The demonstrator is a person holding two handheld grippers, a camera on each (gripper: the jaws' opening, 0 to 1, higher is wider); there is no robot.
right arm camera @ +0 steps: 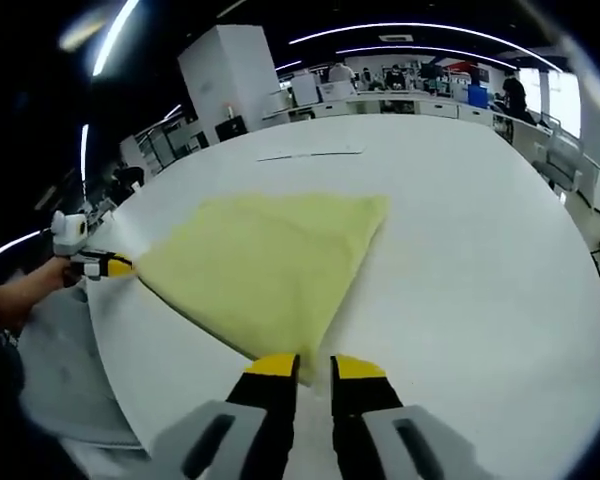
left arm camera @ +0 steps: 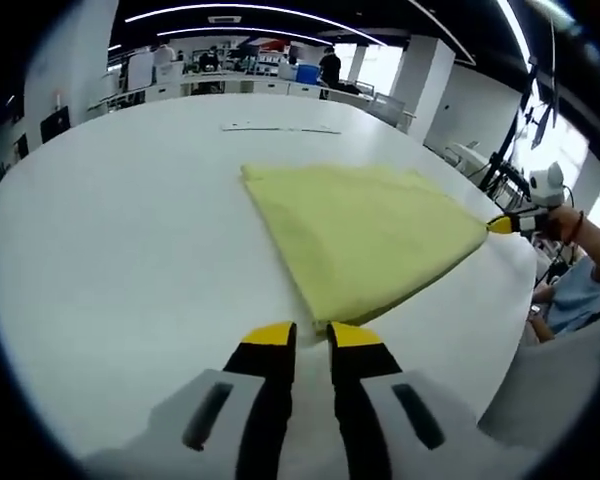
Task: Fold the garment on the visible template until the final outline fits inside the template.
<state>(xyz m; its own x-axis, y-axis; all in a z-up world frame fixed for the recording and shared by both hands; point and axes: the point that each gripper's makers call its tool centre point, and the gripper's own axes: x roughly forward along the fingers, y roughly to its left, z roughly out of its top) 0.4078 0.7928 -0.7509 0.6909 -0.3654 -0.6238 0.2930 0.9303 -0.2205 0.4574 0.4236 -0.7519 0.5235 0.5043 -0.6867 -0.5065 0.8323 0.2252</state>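
A yellow cloth (left arm camera: 365,235) lay folded on a big white table (left arm camera: 130,250), and nothing lay on top of it. Far behind stood desks (right arm camera: 400,100) and a person (left arm camera: 330,65). The left gripper (left arm camera: 312,335) pinched one corner of the cloth with its jaws almost shut. In the right gripper view, the right gripper (right arm camera: 315,368) pinched another corner (jaws close together too). A thin marked line (right arm camera: 310,154) lay on the table past the cloth. The left gripper view also showed the person's arm (left arm camera: 590,250) holding the other gripper.

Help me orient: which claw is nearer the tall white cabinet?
Left, probably. Left claw is at the garment corner on the cabinet side; right claw at the opposite corner.
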